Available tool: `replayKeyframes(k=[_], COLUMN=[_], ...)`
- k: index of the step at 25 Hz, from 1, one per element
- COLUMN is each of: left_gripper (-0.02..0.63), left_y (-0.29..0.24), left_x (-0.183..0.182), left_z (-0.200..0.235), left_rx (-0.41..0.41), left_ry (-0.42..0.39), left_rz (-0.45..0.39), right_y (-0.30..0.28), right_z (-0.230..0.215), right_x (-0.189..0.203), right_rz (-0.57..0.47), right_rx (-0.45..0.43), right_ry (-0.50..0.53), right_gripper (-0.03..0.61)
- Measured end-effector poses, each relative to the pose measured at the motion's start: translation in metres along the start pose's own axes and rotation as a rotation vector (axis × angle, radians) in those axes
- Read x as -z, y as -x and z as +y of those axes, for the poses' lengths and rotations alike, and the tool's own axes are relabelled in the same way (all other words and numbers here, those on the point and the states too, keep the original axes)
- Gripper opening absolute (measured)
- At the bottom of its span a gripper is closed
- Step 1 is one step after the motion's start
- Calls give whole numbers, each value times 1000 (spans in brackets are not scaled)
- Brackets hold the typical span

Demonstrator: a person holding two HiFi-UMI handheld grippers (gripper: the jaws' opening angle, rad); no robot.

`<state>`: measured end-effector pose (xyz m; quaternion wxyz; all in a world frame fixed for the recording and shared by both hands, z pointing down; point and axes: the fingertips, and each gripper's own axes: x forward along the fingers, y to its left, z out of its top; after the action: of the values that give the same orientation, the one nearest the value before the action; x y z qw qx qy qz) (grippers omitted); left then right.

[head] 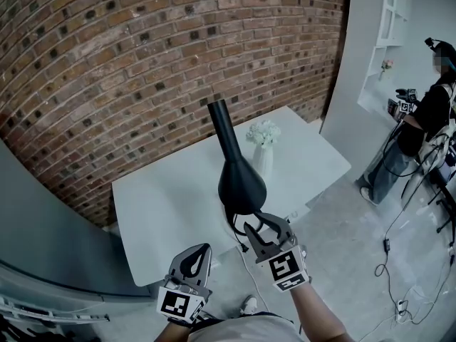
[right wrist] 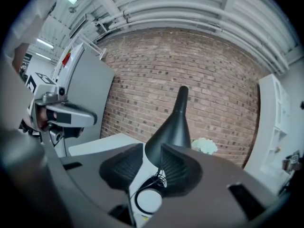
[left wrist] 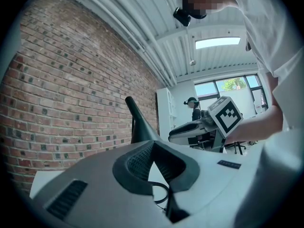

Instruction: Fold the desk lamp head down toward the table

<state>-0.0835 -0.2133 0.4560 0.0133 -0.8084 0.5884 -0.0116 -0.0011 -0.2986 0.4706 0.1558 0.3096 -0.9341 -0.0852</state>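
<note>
Setup: white surface (head: 164, 205) against a brick wall (head: 142, 63).

Desk lamp (head: 239, 169): black, stands near the front edge of the surface.
- The lamp head (head: 241, 184) is a cone, with the wide end low and the narrow stem pointing up and slightly tilted.
- It is not folded down.
- A black cord (head: 237, 228) loops just under the wide end.

Behind the lamp: a pale vase (head: 263, 161) with white flowers (head: 263, 132), near the lamp but apart from it.

Right claw (head: 265, 226): jaws apart.
- In the right gripper view the lower rim of the lamp head sits at the mouth of the gap, between the two ribbed pads.
- The pads are not pressed on the rim.
- Lower in the gap is a white round disc with the cord coiled at it. I cannot tell what it is.

Left claw (head: 199, 251): jaws closed tip to tip on nothing.
- Only a triangular slot shows behind the meeting point in the left gripper view.
- It is held low at the surface's front edge, left of the right claw and apart from the lamp.

Markings:
- Each gripper carries a marker cube (head: 285, 268) with a black-and-white square code and no lettering.
- A small dark label (left wrist: 229, 164) on the left gripper body is too small to read.

Background: a person (head: 426, 120) in dark clothing stands at the far right, with cables (head: 399, 262) trailing over the floor.
</note>
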Motion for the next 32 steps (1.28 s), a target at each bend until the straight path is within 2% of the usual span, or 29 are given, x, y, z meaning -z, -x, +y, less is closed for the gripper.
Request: replayKeyframes(k=[8, 15, 18, 24, 32], left_gripper=[8, 8, 8, 8, 8], left_y=[9, 25, 33, 49, 73], left_x=[4, 4, 2, 1, -3], left_z=[4, 10, 12, 8, 5], left_rx=[1, -26, -27, -7, 38], left_ry=[13, -5, -5, -6, 5], left_rz=[-1, -16, -26, -32, -38], right_y=[23, 41, 50, 61, 75], right_z=[13, 39, 48, 75, 105], right_x=[-21, -30, -38, -42, -51], right_rz=[-77, -100, -141, -172, -175], right_rx=[26, 12, 15, 24, 67], right_ry=[-53, -84, -118, -235, -257], right_gripper=[61, 40, 31, 23, 18])
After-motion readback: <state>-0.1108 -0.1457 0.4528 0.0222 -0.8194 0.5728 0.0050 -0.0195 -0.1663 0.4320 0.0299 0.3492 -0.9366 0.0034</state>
